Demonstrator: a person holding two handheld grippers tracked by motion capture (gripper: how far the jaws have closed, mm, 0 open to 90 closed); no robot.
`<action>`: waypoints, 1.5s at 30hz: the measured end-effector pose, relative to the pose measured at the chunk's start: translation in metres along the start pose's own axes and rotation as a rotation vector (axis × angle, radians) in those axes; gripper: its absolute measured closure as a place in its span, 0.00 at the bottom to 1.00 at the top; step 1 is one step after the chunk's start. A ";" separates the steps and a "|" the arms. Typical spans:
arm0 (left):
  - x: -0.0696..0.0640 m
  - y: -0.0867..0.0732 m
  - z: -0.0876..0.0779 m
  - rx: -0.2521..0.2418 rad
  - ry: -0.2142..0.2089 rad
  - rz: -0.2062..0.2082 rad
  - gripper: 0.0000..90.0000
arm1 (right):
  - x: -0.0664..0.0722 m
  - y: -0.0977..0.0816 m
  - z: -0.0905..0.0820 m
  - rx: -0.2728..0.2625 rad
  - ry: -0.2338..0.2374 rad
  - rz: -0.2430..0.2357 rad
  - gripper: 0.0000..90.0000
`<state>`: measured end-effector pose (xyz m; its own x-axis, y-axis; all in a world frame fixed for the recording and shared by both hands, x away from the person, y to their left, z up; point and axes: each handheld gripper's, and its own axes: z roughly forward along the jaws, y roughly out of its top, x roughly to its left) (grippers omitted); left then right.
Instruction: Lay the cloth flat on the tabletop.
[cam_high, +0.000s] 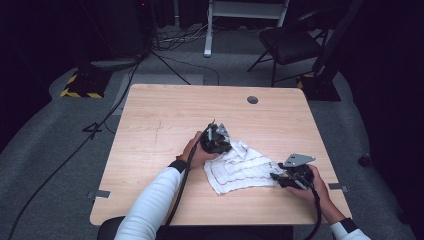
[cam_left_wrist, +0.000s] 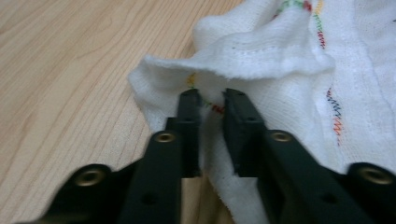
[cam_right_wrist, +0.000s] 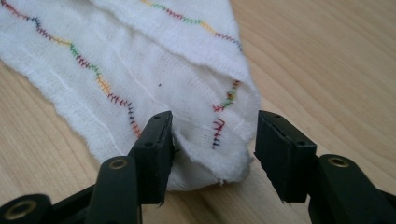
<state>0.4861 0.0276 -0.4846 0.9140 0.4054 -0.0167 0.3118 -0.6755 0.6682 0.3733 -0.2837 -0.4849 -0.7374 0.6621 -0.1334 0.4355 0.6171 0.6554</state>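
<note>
A crumpled white cloth (cam_high: 241, 171) with lines of coloured stitching lies on the wooden table (cam_high: 160, 120), right of centre. My left gripper (cam_high: 216, 139) sits at the cloth's far left corner. In the left gripper view, the left gripper (cam_left_wrist: 212, 100) has its jaws nearly together, pinching a raised fold of the cloth (cam_left_wrist: 280, 60). My right gripper (cam_high: 286, 176) is at the cloth's near right corner. In the right gripper view, the right gripper (cam_right_wrist: 212, 128) is open, its jaws standing either side of that corner of the cloth (cam_right_wrist: 163, 70) without closing on it.
A round grommet hole (cam_high: 252, 100) sits near the table's far edge. Beyond the table stand a black chair (cam_high: 290, 42) and a white frame leg (cam_high: 208, 30). Cables run across the grey floor, past a yellow-and-black striped base (cam_high: 82, 85).
</note>
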 end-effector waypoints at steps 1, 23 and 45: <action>0.002 -0.003 -0.003 -0.006 0.009 -0.002 0.99 | 0.000 0.000 0.001 0.002 0.004 -0.002 0.54; 0.051 -0.045 -0.054 0.003 0.238 -0.150 1.00 | -0.008 -0.005 -0.002 0.021 0.016 0.057 0.52; 0.054 -0.035 -0.020 -0.001 0.208 -0.277 0.32 | 0.031 0.060 0.024 -0.089 0.134 -0.144 0.52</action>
<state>0.5193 0.0847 -0.4939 0.7225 0.6899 -0.0454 0.5401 -0.5221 0.6601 0.3892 -0.2160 -0.4672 -0.8535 0.5034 -0.1344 0.2776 0.6576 0.7004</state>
